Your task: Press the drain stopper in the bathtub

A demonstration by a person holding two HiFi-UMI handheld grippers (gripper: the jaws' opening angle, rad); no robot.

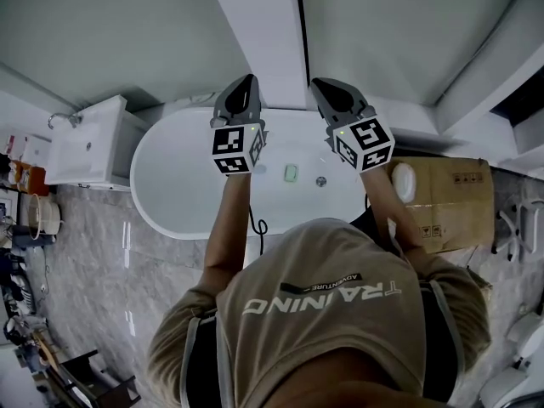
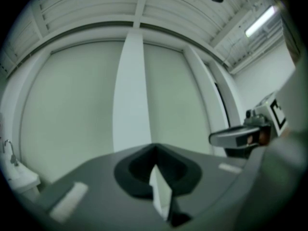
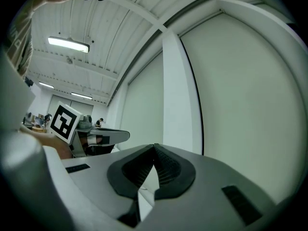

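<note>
In the head view a white oval bathtub (image 1: 183,189) lies below me, with a small round metal drain stopper (image 1: 320,181) on its floor and a pale green piece (image 1: 291,172) just left of it. Both grippers are held high over the tub and point at the wall. My left gripper (image 1: 246,82) (image 2: 155,147) is shut with nothing in it. The right gripper (image 1: 320,85) (image 3: 155,146) is shut too, and empty. Neither gripper view shows the tub or stopper; each shows only the wall, the ceiling and the other gripper off to one side.
A white washbasin (image 1: 89,143) with a tap stands left of the tub. To the tub's right sits a cardboard box (image 1: 450,198) with a white rounded object (image 1: 403,181) on it. A dark cable (image 1: 257,226) hangs over the tub's near rim. A white pillar (image 1: 263,32) runs up the wall.
</note>
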